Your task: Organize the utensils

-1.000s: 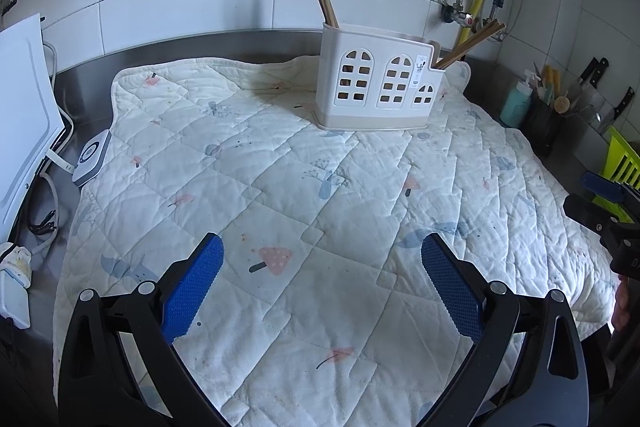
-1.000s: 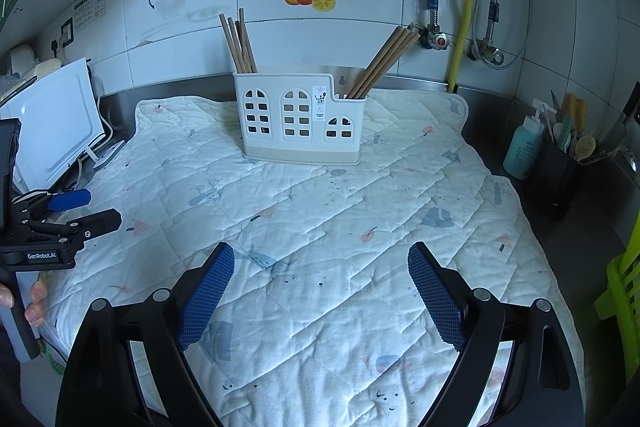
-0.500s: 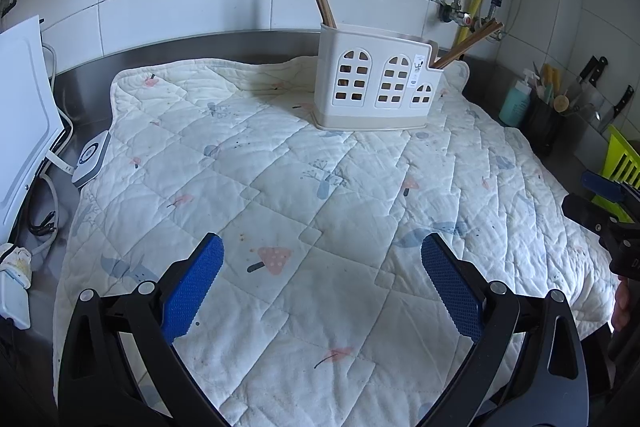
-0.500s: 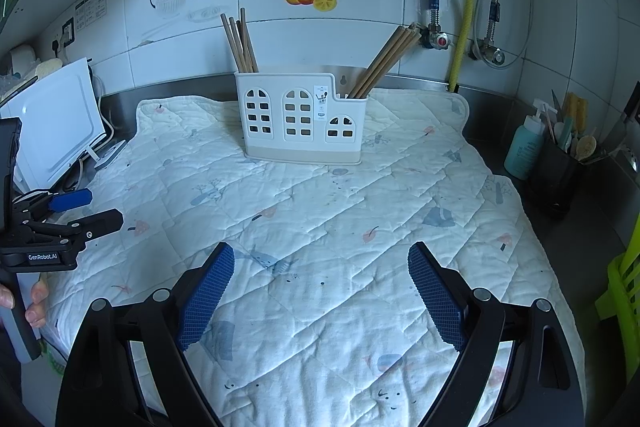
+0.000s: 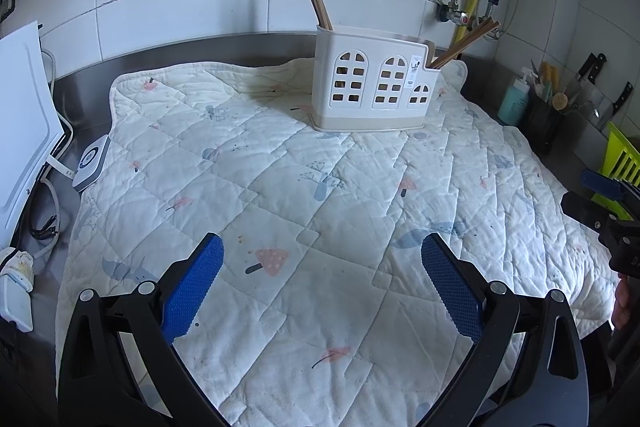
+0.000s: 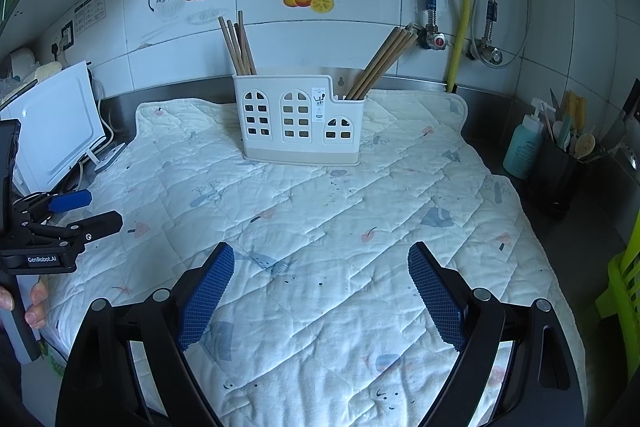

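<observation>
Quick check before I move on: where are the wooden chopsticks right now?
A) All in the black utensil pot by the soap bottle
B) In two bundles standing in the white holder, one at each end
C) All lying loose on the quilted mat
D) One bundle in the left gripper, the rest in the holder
B: in the right wrist view the white holder has one bundle of chopsticks rising from its tall end and another bundle leaning out of its low end.

Black-framed left gripper (image 5: 322,263) and right gripper (image 6: 320,271), blue textured pads, silver screws.
</observation>
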`<act>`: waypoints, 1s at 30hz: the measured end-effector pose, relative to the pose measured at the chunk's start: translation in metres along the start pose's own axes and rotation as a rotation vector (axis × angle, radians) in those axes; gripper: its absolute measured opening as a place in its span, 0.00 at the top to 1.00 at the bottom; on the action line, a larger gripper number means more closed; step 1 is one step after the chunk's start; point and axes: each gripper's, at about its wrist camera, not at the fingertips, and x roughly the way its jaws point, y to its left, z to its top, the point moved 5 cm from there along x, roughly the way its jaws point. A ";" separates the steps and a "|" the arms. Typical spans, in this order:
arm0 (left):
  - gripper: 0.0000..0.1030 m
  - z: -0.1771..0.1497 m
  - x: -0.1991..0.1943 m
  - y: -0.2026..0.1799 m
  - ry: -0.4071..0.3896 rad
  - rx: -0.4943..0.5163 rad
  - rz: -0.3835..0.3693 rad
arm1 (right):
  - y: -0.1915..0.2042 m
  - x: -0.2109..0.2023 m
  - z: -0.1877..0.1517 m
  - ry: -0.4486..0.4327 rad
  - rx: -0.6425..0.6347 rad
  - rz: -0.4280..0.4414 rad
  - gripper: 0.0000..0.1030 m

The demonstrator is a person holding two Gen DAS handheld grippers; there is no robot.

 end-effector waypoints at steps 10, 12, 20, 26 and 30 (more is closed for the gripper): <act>0.05 0.000 -0.002 -0.001 -0.005 0.001 -0.008 | 0.000 0.000 0.000 0.001 -0.001 -0.001 0.17; 0.05 0.000 -0.002 -0.002 -0.005 0.001 -0.009 | 0.000 -0.001 0.000 0.000 -0.001 -0.002 0.17; 0.05 0.002 -0.004 -0.001 -0.015 -0.007 -0.028 | 0.000 -0.001 0.000 0.000 0.000 -0.001 0.17; 0.05 0.003 -0.004 -0.001 -0.016 -0.016 -0.033 | 0.000 -0.001 0.000 0.000 0.000 -0.002 0.17; 0.05 0.003 -0.004 -0.002 -0.015 -0.012 -0.032 | 0.000 -0.001 0.000 -0.002 0.000 -0.001 0.17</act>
